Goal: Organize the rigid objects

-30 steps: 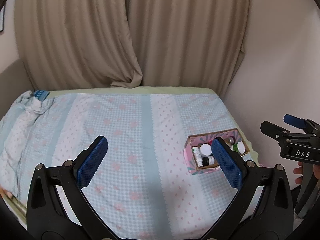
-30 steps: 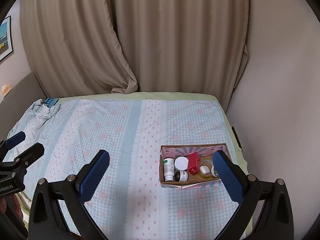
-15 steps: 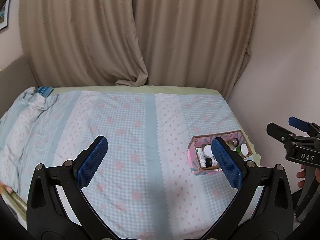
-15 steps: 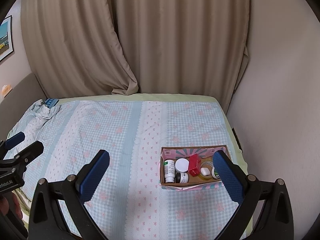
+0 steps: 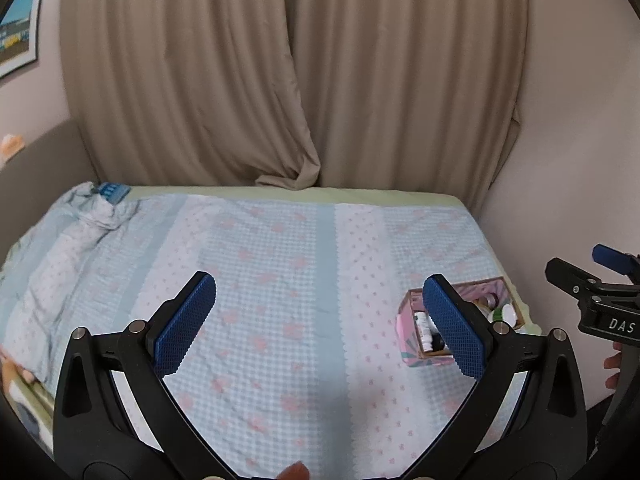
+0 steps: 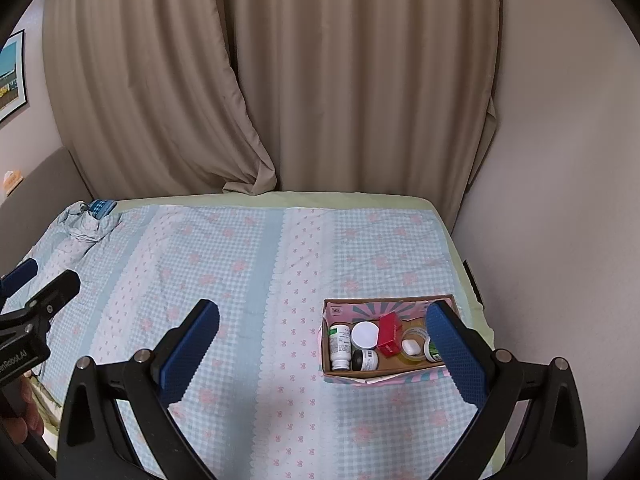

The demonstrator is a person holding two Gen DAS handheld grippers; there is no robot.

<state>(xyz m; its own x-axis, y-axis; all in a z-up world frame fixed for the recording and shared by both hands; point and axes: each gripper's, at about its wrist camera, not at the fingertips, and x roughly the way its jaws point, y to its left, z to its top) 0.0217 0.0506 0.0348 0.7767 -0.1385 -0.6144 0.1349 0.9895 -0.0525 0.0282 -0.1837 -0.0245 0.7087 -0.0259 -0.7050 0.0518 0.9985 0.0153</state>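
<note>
Pleated beige curtains (image 6: 320,80) are hung across the upper half of the frame. Below them, a bed (image 6: 240,264) is covered with a soft quilted spread of blue gingham and pink dotted stripes. At the lower right, a rectangular cardboard box (image 6: 384,376) with pink patterned walls is set on the spread; it is filled with white plastic bottles (image 6: 339,344), a round white lid (image 6: 365,335) and a small red carton (image 6: 390,334). The left gripper (image 5: 320,324) and right gripper (image 6: 322,344) are held released, their ridged blue pads spread wide with nothing between them.
</note>
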